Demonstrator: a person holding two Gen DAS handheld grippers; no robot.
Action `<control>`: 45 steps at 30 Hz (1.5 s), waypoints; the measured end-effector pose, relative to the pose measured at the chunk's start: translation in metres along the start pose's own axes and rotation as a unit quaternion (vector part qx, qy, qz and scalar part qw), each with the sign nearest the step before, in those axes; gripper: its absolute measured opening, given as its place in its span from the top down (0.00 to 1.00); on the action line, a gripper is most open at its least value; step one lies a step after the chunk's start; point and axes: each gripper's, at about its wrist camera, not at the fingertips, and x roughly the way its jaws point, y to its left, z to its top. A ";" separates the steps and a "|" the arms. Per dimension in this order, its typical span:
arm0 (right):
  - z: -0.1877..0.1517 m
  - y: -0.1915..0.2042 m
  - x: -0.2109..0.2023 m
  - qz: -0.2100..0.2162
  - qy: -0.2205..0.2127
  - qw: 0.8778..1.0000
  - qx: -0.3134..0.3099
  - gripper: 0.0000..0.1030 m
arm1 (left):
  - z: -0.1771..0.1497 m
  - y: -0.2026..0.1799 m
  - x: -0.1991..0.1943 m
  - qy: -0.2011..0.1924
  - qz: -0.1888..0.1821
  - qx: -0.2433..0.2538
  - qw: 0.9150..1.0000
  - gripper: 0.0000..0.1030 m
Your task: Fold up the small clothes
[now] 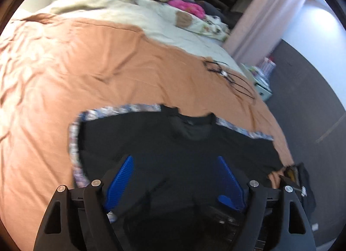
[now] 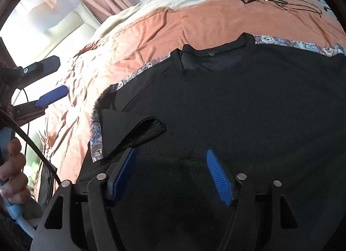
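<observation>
- Black knit T-shirt (image 2: 227,108) lies spread flat, neckline away from the cameras, on top of a patterned blue-grey cloth (image 2: 287,42) whose border shows along the shirt's far edge and one side edge.
- Both lie on a bed under an orange-brown bedspread (image 1: 71,69); past the shirt's neckline the bedspread stretches bare and wrinkled up to a cream quilt (image 1: 121,13) at the head end.
- One short sleeve (image 2: 134,134) is folded inward onto the shirt's body, its hem lying on the chest panel, near the shirt's side edge.
- Left gripper (image 1: 175,164), black with blue ribbed pads, hangs over the shirt's lower body with its jaws spread wide apart and nothing between them but the fabric below; whether the tips touch the cloth cannot be told through the blur.
- Right gripper (image 2: 170,156) stands over the shirt just beside the folded sleeve, jaws apart, gripping nothing.
- In the right wrist view the left gripper sits off the shirt's side edge over bare bedspread, with the person's hand (image 2: 13,175) on its handle.
- Black cord tangle (image 1: 229,76) rests on the bedspread beyond the shirt's neckline, well apart from it.
- Beyond the shirt's other sleeve the bed's edge drops to a dark grey floor (image 1: 307,104).
</observation>
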 end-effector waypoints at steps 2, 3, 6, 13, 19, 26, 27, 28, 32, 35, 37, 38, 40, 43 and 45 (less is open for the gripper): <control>0.001 0.002 0.005 0.000 0.002 1.000 -0.005 0.35 | 0.002 0.013 -0.001 0.002 0.019 -0.011 1.000 0.21; 0.002 0.003 0.010 -0.002 0.002 1.000 -0.010 0.35 | 0.002 0.021 0.000 0.004 0.033 -0.017 0.999 0.21; 0.007 0.007 0.026 -0.005 0.011 1.000 -0.024 0.35 | -0.003 0.042 0.002 0.015 0.066 -0.033 0.997 0.21; 0.021 0.012 0.061 -0.009 0.022 0.999 -0.049 0.35 | -0.034 0.088 0.021 0.068 0.082 -0.088 0.990 0.31; 0.027 0.014 0.087 -0.013 0.041 0.997 -0.064 0.43 | -0.060 0.102 0.033 0.098 0.068 -0.109 0.987 0.42; 0.034 0.019 0.110 -0.015 0.040 0.997 -0.072 0.60 | -0.080 0.100 0.051 0.142 0.064 -0.101 0.983 0.89; 0.034 0.020 0.112 -0.015 0.042 0.996 -0.072 0.70 | -0.080 0.102 0.051 0.142 0.061 -0.107 0.982 0.94; 0.035 0.020 0.114 -0.014 0.044 0.996 -0.072 0.77 | -0.079 0.103 0.049 0.139 0.055 -0.110 0.983 0.95; 0.034 0.020 0.107 0.006 0.043 0.997 -0.064 0.96 | -0.059 0.100 0.031 0.113 0.046 -0.103 0.987 0.95; 0.029 0.020 0.095 0.016 0.033 0.998 -0.060 0.97 | -0.038 0.095 0.015 0.080 0.057 -0.092 0.991 0.95; 0.025 0.019 0.087 0.025 0.028 0.998 -0.055 0.97 | -0.022 0.090 0.010 0.069 0.054 -0.087 0.992 0.95; 0.022 0.019 0.082 0.029 0.026 0.998 -0.052 0.97 | -0.015 0.087 0.011 0.065 0.054 -0.084 0.993 0.95; 0.018 0.018 0.074 0.037 0.024 0.998 -0.048 0.97 | -0.003 0.078 0.012 0.057 0.057 -0.068 0.994 0.95; 0.010 0.018 0.063 0.046 0.023 0.998 -0.042 0.97 | 0.013 0.063 0.019 0.053 0.056 -0.051 0.996 0.95; 0.006 0.017 0.057 0.052 0.022 0.998 -0.037 0.97 | 0.021 0.056 0.023 0.049 0.058 -0.039 0.996 0.95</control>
